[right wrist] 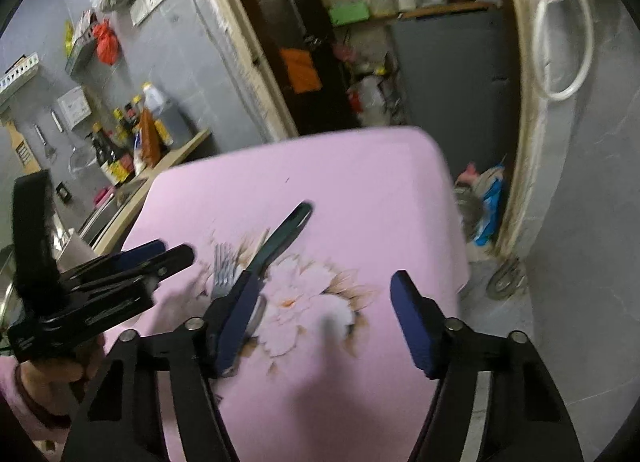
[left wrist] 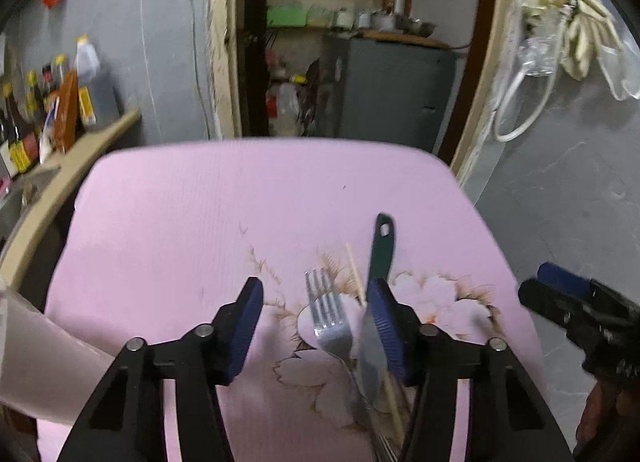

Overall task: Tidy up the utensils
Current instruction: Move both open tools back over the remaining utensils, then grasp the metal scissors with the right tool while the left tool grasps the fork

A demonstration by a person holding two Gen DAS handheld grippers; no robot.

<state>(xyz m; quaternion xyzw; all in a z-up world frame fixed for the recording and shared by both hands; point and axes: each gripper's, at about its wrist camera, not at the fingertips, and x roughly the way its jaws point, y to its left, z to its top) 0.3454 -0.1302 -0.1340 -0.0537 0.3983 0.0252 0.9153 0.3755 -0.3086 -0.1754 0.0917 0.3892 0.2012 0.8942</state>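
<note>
Fork point(left wrist: 326, 316), green-handled knife point(left wrist: 382, 246) and chopstick point(left wrist: 356, 274) lie bunched mid-table point(left wrist: 180, 202) on the pink cover. Left tool point(left wrist: 316, 326) and right tool point(right wrist: 332, 326) half open, holding nothing. Stiff, light, slippery: take handles.

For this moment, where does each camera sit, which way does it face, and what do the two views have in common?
Left wrist: on the left gripper, looking down along its open fingers at the fork, knife and chopstick on the pink table; the right gripper shows at right.
Right wrist: on the right gripper, open, looking down at the same table; the left gripper and holding hand show at left.
Shared: table, fork, knife, doorway shelves.
</note>
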